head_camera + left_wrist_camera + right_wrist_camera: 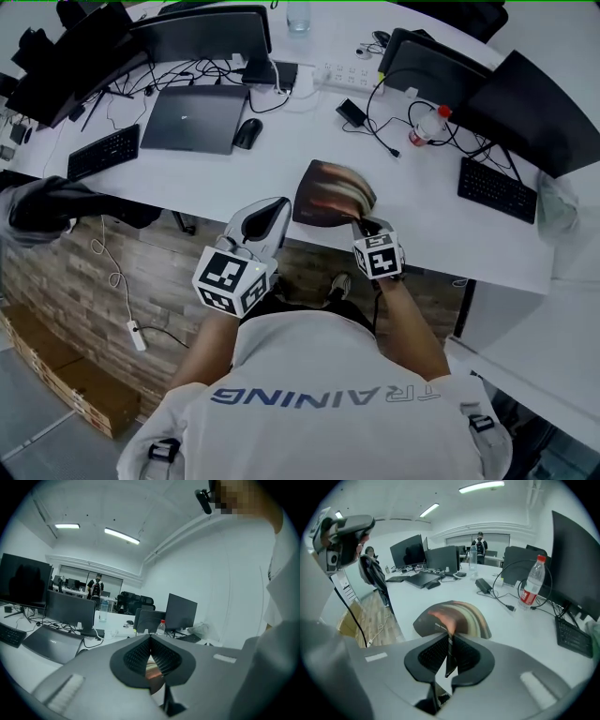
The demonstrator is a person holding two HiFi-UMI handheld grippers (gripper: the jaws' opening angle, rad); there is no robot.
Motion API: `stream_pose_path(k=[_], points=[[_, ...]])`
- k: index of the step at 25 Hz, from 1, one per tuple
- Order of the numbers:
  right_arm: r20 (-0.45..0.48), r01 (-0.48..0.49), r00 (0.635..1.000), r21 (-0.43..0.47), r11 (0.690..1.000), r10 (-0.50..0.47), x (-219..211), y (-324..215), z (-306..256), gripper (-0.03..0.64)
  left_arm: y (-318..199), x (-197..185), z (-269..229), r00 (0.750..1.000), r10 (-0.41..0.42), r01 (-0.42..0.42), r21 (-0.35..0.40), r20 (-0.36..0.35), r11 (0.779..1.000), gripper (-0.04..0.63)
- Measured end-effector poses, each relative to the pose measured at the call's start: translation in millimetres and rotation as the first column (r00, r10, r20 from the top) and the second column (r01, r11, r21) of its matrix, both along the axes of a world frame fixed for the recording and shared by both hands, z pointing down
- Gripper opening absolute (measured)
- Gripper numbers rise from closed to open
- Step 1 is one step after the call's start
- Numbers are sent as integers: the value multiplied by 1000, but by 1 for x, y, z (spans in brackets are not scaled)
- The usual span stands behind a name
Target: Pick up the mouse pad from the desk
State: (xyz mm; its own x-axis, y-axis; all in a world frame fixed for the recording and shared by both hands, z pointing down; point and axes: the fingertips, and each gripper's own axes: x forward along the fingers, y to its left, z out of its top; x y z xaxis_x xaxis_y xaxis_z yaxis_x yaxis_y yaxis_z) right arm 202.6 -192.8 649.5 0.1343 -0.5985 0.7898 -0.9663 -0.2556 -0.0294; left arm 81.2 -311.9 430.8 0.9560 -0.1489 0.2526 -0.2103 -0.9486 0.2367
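The mouse pad point(330, 192), dark with orange and brown bands, is near the front edge of the white desk point(281, 169). It is bowed upward, its near edge raised off the desk. My right gripper point(367, 225) is shut on that near edge. In the right gripper view the thin edge runs between the pads of the right gripper point(450, 639), and the mouse pad point(461, 616) arches beyond them. My left gripper point(274, 212) is just left of the pad at the desk's edge. In the left gripper view the tips of the left gripper point(150, 638) meet, and a brown strip of mouse pad point(152, 668) shows through the gap below them.
A closed laptop point(195, 117), a black mouse point(247, 132) and a keyboard point(103, 151) lie at the back left. A red-capped bottle point(427, 125), cables point(380, 122) and a second keyboard point(497, 189) are to the right. Monitors point(202, 33) line the back.
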Motion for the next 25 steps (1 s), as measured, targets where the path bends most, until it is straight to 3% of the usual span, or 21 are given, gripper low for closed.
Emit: stream_pose_path(k=[5,9,13,20,25], points=[[-38,-11,999,136,991,17,5,-13,-61,44,-3,3,-18,1000,-10,11,29,-30,1000,0],[-102,-25,993,268,963,54,20,-21,-123,46,-7,5,-34,998,-22,25,57,-61,998,0],[-146,-30,985,410,911,98,32,-30,-189,46,-16,2,-51,996,-44,51,92,-82,994,0],[-134,-31,981,618,786,144,44,-32,-286,49,-32,-10,-73,986,-102,118,116,-129,986,0],[-190,3,968,663,749,164,43,-29,-315,48,-38,-16,-80,981,-117,135,113,-154,984,0]])
